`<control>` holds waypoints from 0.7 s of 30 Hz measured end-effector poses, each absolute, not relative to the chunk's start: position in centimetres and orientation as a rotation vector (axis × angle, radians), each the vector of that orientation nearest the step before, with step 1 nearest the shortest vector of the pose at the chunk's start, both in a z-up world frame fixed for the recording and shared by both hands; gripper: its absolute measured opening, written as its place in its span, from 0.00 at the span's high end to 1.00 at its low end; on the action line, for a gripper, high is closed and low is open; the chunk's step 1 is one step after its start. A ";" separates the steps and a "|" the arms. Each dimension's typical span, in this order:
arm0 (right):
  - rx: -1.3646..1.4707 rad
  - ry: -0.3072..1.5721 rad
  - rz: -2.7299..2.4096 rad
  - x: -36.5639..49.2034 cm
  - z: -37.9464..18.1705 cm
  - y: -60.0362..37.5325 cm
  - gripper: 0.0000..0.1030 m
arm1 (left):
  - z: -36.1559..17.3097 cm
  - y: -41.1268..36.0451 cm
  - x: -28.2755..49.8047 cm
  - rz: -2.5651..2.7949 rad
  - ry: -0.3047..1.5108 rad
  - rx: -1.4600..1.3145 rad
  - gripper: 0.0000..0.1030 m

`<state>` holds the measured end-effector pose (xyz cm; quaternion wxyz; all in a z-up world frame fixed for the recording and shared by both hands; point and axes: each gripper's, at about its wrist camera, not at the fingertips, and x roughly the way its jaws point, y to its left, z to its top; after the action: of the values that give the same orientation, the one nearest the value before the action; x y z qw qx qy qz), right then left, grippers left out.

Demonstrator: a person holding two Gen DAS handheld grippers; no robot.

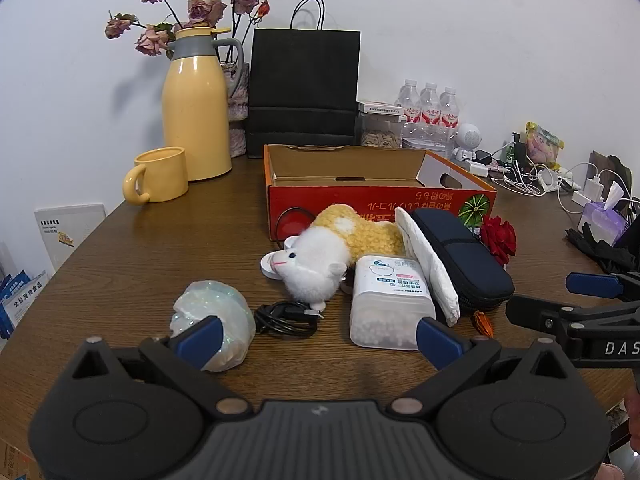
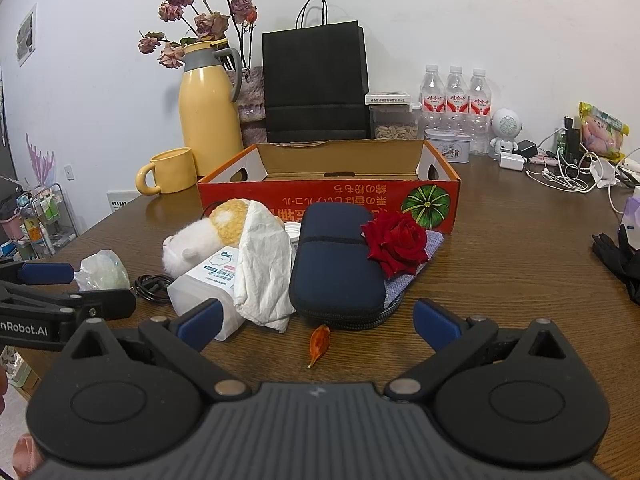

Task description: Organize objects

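Observation:
An open red cardboard box point(image 1: 376, 196) point(image 2: 328, 196) stands mid-table. In front of it lie a white-and-yellow plush toy point(image 1: 324, 252) point(image 2: 200, 240), a clear plastic jar point(image 1: 390, 304) point(image 2: 208, 280), a white folded cloth point(image 1: 428, 264) point(image 2: 264, 264), a dark blue zip case point(image 1: 460, 256) point(image 2: 334, 264), a red rose point(image 1: 498, 238) point(image 2: 396, 244), a black cable point(image 1: 286, 318) point(image 2: 152, 286) and a shiny wrapped bundle point(image 1: 214, 320) point(image 2: 102, 270). My left gripper point(image 1: 318, 340) is open before the cable and jar. My right gripper point(image 2: 318, 328) is open before the case, above a dried orange petal point(image 2: 318, 344).
A yellow jug point(image 1: 196, 108) with dried roses, a yellow mug point(image 1: 160, 176), a black paper bag point(image 1: 304, 88) and water bottles point(image 1: 430, 108) line the back. Chargers and cables point(image 2: 568, 172) clutter the right, with black gloves point(image 2: 620, 260) near the edge.

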<state>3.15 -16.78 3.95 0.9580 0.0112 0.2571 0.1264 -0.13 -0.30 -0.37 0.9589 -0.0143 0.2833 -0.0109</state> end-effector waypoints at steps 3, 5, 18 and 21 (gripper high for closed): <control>0.023 0.521 0.256 3.1 3.9 -16.8 0.00 | -0.4 -0.3 -0.2 -0.023 0.574 -0.030 0.00; 0.023 0.521 0.256 3.1 3.9 -16.7 0.00 | -0.4 -0.3 -0.2 -0.022 0.574 -0.029 0.00; 0.023 0.521 0.257 3.1 3.9 -16.7 0.00 | -0.5 -0.2 -0.1 -0.023 0.575 -0.029 0.00; 0.023 0.521 0.256 3.1 3.9 -16.7 0.00 | -0.5 -0.2 -0.1 -0.024 0.575 -0.029 0.00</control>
<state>3.11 -16.67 3.92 0.9581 0.0112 0.2569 0.1264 -0.13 -0.23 -0.47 0.9588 -0.0142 0.2835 -0.0116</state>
